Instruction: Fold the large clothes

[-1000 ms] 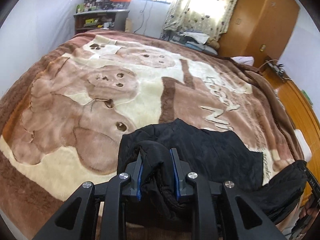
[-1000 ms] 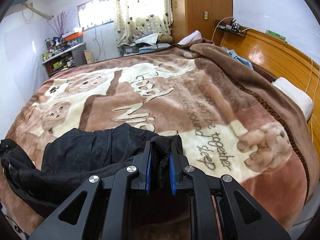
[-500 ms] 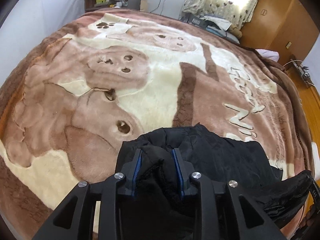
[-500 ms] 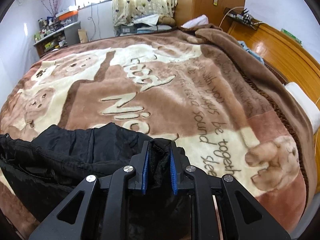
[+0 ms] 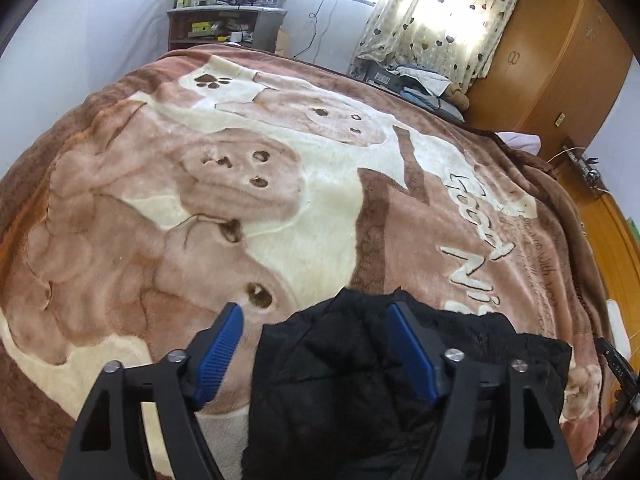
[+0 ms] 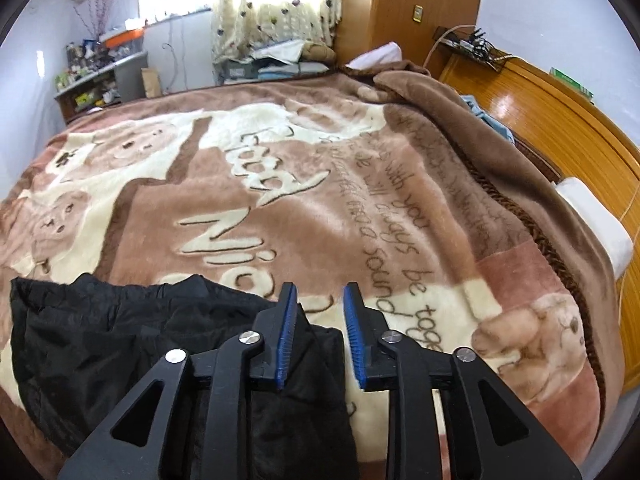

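Both grippers released — black jacket rumpled, bunched

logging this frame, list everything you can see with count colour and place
jacket: 1, black, crumpled on the near edge of the blanket
blanket: 1, brown and cream with bear print, covers the bed
pillow: 1, white, right edge by the headboard
headboard: 1, glossy orange wood, right side
curtain: 1, cream with dark hearts, at the window
wardrobe: 1, brown wood, right of the curtain
shelf: 1, grey-brown, cluttered, far left corner
left gripper: black, blue pads, open, above the jacket
right gripper: black, blue pads, open, at the jacket's right end
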